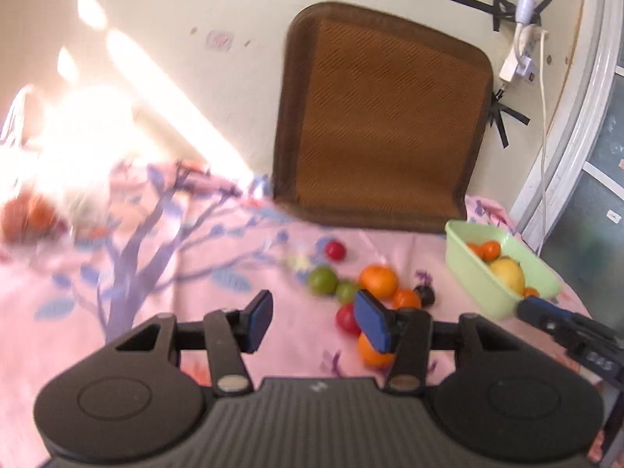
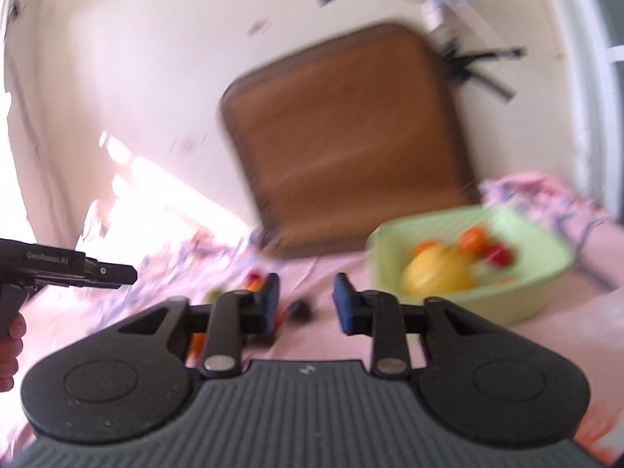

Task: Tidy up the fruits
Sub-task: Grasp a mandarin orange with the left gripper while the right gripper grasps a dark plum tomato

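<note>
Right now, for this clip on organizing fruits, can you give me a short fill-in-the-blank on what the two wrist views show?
1. The big yellow fruit lies in the pale ____ tub.
2. The loose fruits, such as the green fruit, lie on a ____ flowered cloth.
3. Against the wall behind the fruits leans a ____ woven mat.
4. Between the left gripper's pads there is ____.

Missing words: green; pink; brown; nothing

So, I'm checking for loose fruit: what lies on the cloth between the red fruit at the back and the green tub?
In the left wrist view, only bare pink cloth lies between the red fruit and the green tub.
</note>
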A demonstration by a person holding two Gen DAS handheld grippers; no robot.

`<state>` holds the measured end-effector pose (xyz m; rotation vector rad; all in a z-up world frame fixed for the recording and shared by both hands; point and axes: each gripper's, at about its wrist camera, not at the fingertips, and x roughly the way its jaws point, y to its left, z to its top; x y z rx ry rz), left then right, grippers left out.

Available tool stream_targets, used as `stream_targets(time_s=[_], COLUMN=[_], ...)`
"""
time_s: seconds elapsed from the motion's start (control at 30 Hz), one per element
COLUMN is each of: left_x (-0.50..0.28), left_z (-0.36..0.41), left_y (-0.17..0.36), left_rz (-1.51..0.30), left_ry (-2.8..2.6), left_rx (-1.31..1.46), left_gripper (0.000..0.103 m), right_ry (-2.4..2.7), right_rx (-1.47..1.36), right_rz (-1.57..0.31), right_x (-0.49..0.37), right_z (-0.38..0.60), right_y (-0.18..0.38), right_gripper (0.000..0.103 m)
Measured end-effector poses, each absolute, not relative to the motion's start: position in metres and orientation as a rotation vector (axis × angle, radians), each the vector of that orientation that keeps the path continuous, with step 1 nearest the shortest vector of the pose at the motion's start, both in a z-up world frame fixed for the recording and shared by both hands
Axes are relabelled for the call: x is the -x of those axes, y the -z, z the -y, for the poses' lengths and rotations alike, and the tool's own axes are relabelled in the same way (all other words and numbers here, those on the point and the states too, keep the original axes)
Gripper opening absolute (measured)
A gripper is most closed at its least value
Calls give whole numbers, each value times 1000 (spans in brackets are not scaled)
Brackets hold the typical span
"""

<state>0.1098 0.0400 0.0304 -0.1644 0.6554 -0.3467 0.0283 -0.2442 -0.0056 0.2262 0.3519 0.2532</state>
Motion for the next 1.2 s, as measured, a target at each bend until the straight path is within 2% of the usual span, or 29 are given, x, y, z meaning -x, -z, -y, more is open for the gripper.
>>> stream_targets(time_s=[0.23, 0.57, 0.6, 0.63, 0.73, 1.1, 1.2], left_x=[-105, -127, -127, -127, -123, -86, -86], left_z=[-6, 26, 26, 27, 18, -37, -39], left_y=[-8, 24, 25, 25, 21, 14, 18], left_rz=[-667, -733, -721, -717, -727, -719, -733], left_ry=[457, 475, 471, 463, 480, 484, 477], left_rx=[93, 95, 91, 79, 110, 178, 193], left_gripper=[49, 48, 45, 38, 36, 36, 36], right_ry=[-310, -326, -332, -336, -355, -428, -393], right_rx=[-219, -206, -191, -179, -141, 310, 398], right_rz=[-488, -515, -513, -512, -502, -413, -425], right_x=[-64, -74, -75, -75, -75, -71, -80], right_z=[213, 212, 210, 208, 201, 143, 132], right_y=[14, 20, 20, 20, 18, 24, 34], right_gripper=[26, 28, 28, 28, 28, 29, 33])
